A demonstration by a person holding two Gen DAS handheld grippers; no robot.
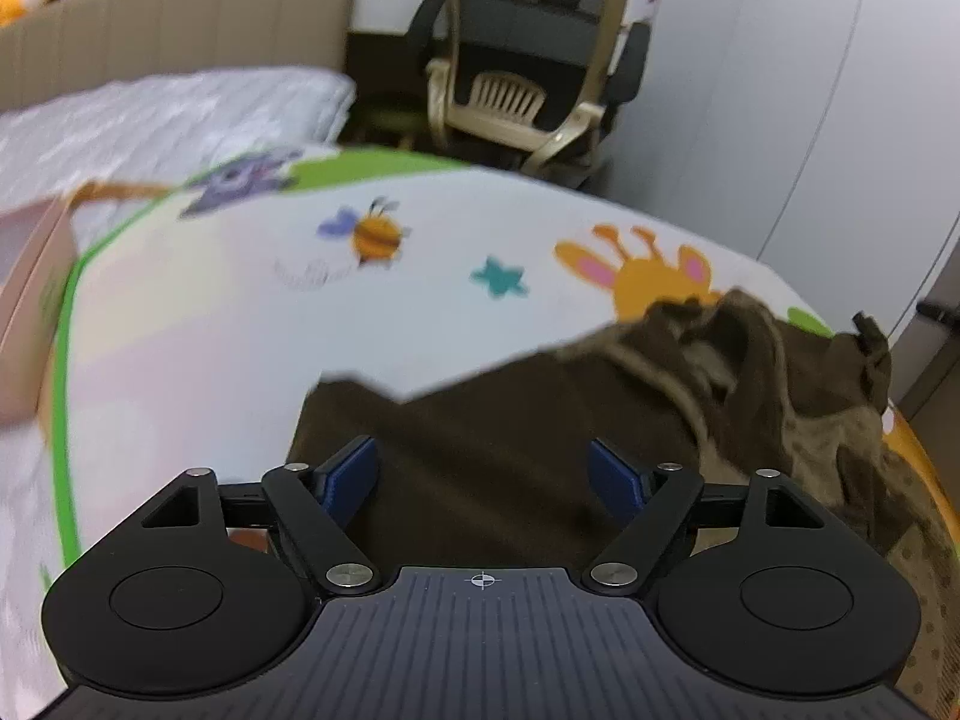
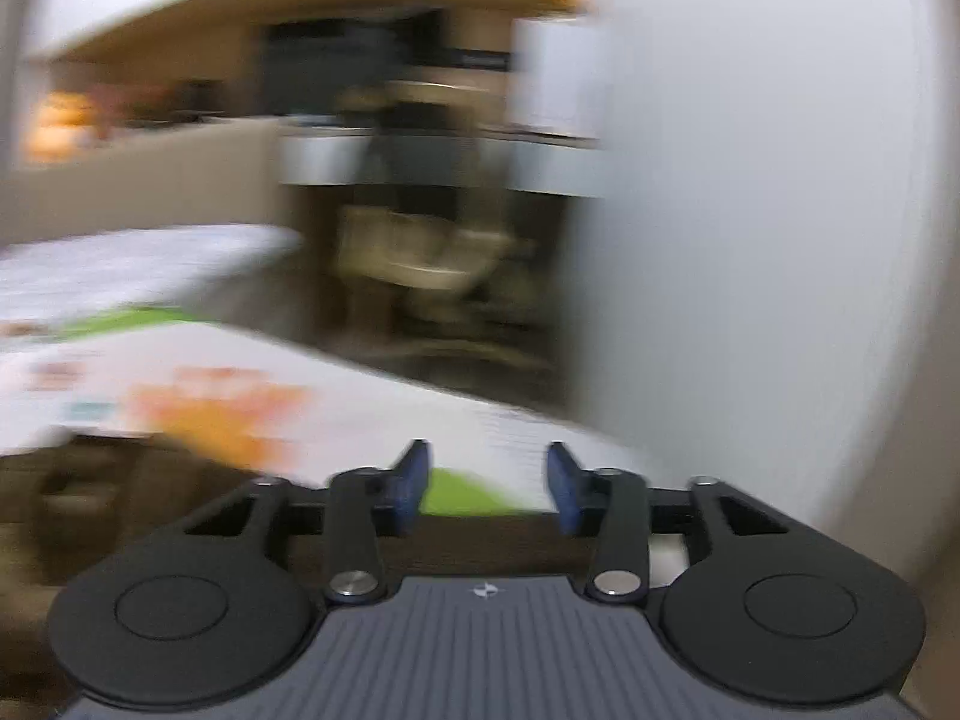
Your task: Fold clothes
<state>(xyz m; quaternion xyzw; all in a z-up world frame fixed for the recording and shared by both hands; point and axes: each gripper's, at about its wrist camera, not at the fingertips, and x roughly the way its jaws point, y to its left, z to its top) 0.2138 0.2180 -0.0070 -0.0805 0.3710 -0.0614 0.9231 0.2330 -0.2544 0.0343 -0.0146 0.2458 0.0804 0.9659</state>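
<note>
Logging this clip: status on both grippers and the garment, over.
Left gripper open, over brown garment. Right gripper open, empty, view blurred. Garment partly flat, bunched at right, on cartoon mat. Nothing blocking.

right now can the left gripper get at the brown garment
Probably yes: the left gripper is open right over the flat part of the brown garment, and nothing sits between them.

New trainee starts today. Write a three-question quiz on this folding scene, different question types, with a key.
1. True or false: the left gripper has its fingers clamped on the brown garment.
2. Which cartoon print does the garment partly cover on the play mat? A) bee B) giraffe C) star
3. Fill in: the right gripper is ____, holding nothing.

Key: 1 false; 2 B; 3 open
</note>
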